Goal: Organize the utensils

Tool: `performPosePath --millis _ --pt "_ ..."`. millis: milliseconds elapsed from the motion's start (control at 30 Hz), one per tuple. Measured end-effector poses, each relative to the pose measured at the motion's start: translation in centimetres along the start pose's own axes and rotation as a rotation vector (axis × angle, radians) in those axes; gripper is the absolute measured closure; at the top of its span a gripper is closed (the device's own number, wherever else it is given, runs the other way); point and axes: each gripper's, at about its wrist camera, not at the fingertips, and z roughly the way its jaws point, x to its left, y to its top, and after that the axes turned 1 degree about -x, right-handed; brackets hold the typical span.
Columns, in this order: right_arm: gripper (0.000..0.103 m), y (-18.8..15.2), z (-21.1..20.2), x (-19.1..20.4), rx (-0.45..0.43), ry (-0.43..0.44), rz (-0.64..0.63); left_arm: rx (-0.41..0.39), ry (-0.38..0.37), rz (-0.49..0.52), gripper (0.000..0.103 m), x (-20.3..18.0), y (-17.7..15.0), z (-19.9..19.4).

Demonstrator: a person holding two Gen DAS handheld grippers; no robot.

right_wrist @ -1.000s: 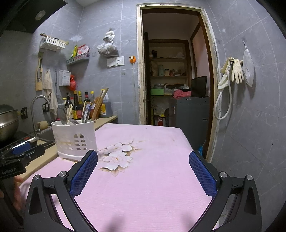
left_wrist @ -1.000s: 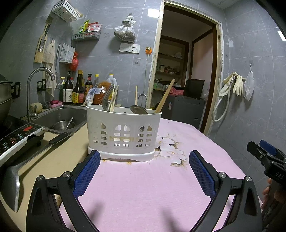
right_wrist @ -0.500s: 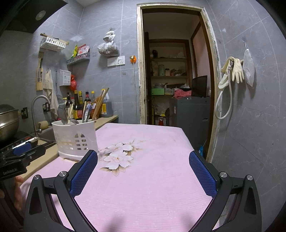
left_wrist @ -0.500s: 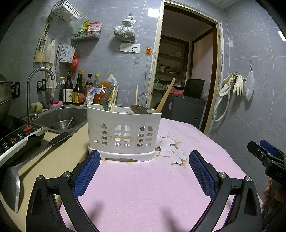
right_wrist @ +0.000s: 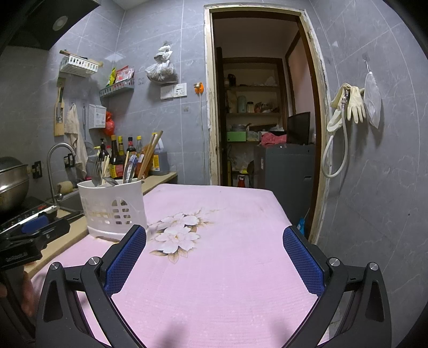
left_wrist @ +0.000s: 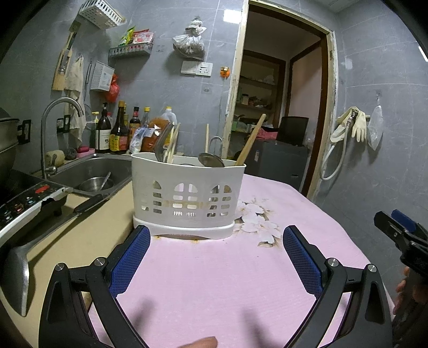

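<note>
- White plastic utensil caddy stands at the left edge of the pink floral tablecloth, holding a ladle, chopsticks and a wooden spoon handle.
- Left gripper is spread wide and empty, just near of the caddy.
- Right gripper is likewise spread and empty, over bare cloth right of the caddy.
- A steel ladle lies on the beige counter, far left.

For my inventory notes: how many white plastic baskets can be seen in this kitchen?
3: the utensil caddy on the pink tablecloth, one wall basket high above the sink, one small basket hanging lower. Others may be hidden.
</note>
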Motion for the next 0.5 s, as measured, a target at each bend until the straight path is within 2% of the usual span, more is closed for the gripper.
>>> performPosePath --millis 233,500 --pt "0.0 -0.01 -0.01 0.01 0.003 0.002 0.0 0.006 0.032 -0.006 0.006 0.62 -0.06 0.28" --pt "0.0 -0.18 -0.15 0.43 0.005 0.004 -0.001 0.0 0.033 0.012 0.006 0.59 -0.01 0.32"
